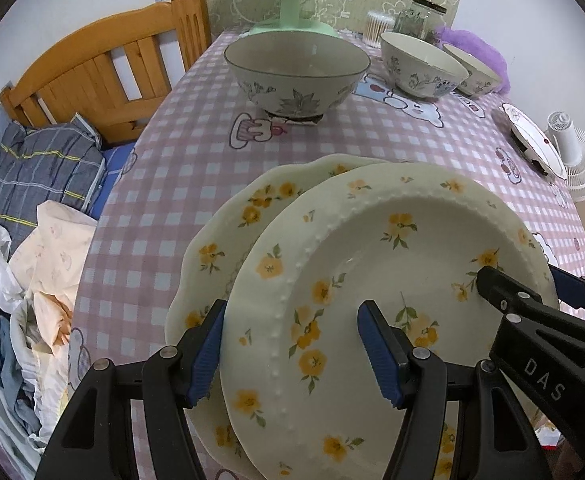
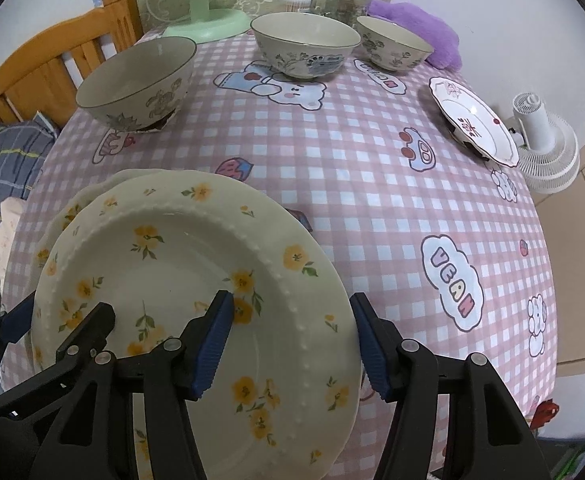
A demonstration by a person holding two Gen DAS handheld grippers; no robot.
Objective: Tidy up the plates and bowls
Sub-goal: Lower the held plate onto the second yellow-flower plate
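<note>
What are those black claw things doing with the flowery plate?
A person is tidying dishes with two hand-held grippers. The left gripper and the right gripper each straddle an opposite edge of the yellow-flowered plate, which sits over a second flowered plate on the pink checked tablecloth. Whether the pads are actually squeezing it is hard to tell. Three floral bowls and a red-patterned plate wait farther back.

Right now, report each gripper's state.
Left gripper: straddles the top plate's left rim; whether it grips cannot be told.
Right gripper: straddles its right rim; grip cannot be told.
</note>
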